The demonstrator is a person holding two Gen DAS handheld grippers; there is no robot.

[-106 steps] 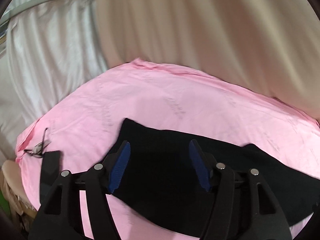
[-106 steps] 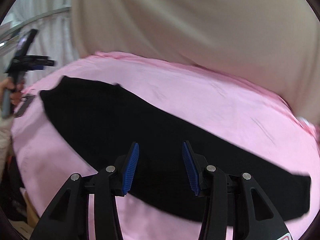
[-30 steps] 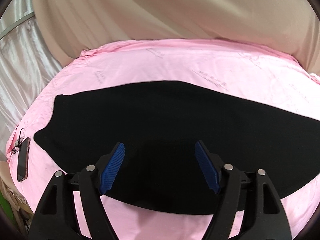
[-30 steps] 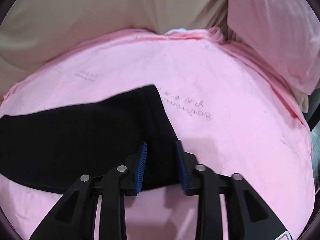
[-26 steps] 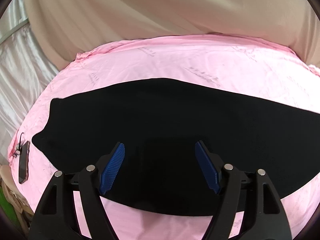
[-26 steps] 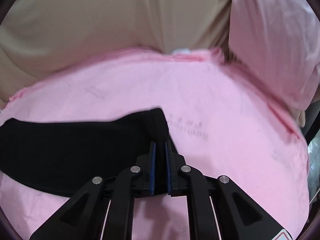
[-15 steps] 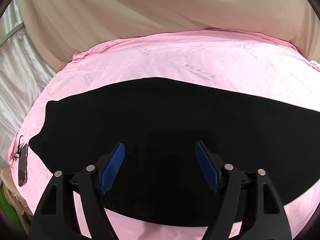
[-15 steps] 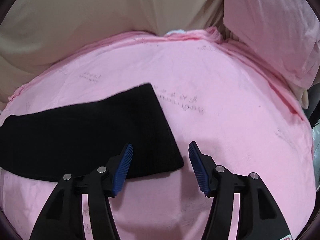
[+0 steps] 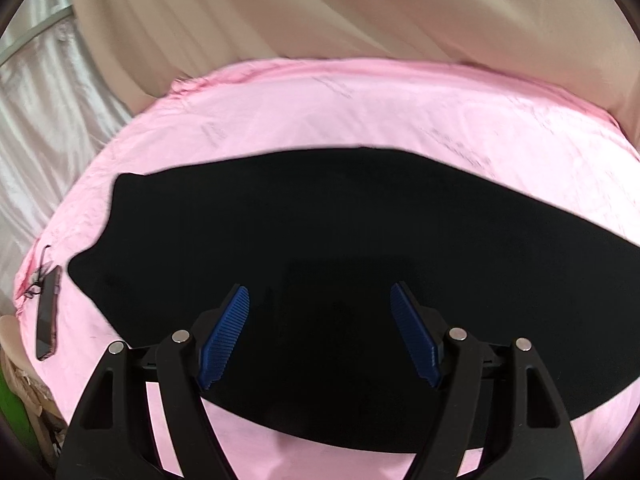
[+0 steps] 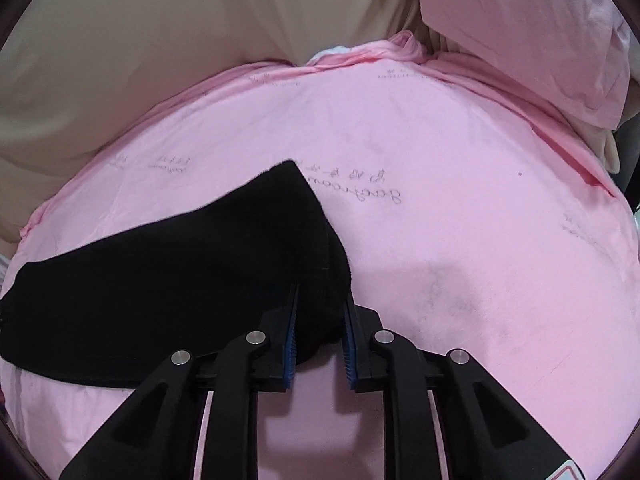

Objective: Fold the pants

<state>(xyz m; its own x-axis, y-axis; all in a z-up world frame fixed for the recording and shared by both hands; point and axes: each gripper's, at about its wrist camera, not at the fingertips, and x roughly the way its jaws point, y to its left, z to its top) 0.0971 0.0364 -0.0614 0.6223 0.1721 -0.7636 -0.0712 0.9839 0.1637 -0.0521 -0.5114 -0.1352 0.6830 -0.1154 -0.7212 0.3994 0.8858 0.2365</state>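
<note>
Black soft-cloth pants (image 9: 320, 248) lie flat on pink bedsheet (image 9: 360, 112); limp and light, best pinched at corners: right hand-held gripper (image 10: 319, 334) just closed onto leg-end corner, left hand-held gripper (image 9: 320, 336) hovers wide, empty.

A bedroom at home: pink bedsheet (image 10: 460, 208), pillow (image 10: 520, 32) and beige curtain (image 9: 320, 4)

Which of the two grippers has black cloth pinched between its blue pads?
The right gripper: its jaws have just been closing, and an end of the pants sits bunched between them. The left gripper is wide open above the pants, gripping nothing.
</note>
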